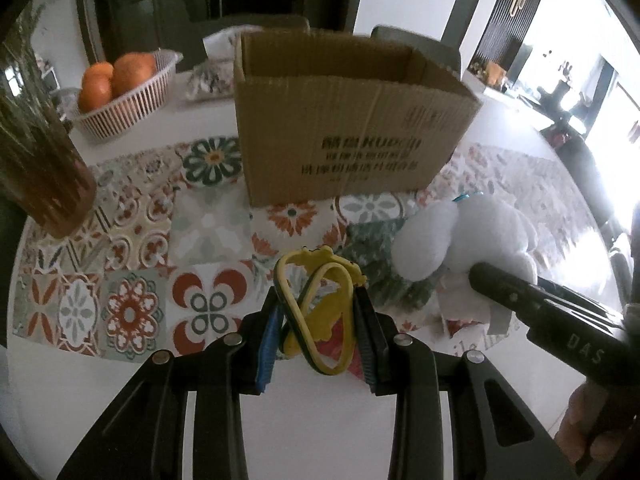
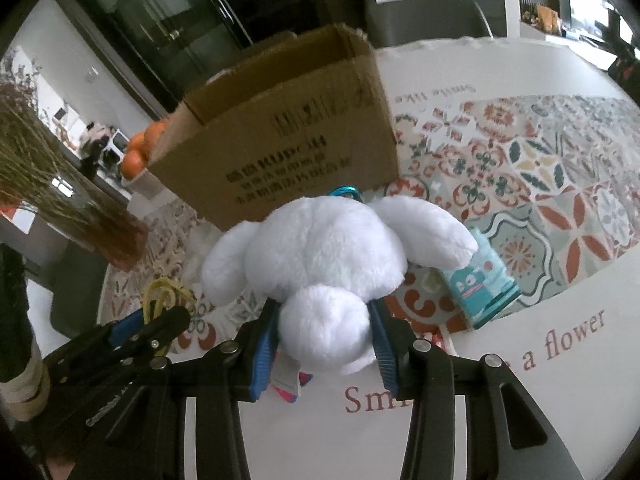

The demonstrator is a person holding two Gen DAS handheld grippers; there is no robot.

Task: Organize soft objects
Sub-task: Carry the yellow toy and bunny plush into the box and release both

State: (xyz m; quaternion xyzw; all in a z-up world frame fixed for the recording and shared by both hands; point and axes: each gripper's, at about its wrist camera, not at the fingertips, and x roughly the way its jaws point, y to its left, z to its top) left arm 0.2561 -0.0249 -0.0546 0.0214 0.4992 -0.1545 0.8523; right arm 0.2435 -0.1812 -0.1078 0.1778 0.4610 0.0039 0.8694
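My left gripper point(image 1: 316, 320) is shut on a yellow soft toy with looped bands point(image 1: 320, 312), held above the patterned mat in front of an open cardboard box point(image 1: 344, 128). My right gripper point(image 2: 326, 336) is shut on a white plush toy point(image 2: 332, 260) with floppy ears and a blue clip, also in front of the box point(image 2: 280, 148). The plush point(image 1: 464, 236) and the right gripper's finger point(image 1: 520, 296) show at the right of the left wrist view. The yellow toy point(image 2: 164, 292) shows at lower left in the right wrist view.
A basket of oranges point(image 1: 116, 92) stands at back left. A brown vase with dried stems point(image 1: 36, 152) stands at left. A teal pouch point(image 2: 484, 280) lies on the mat right of the plush. A green patterned cloth item point(image 1: 380, 256) lies beside the plush.
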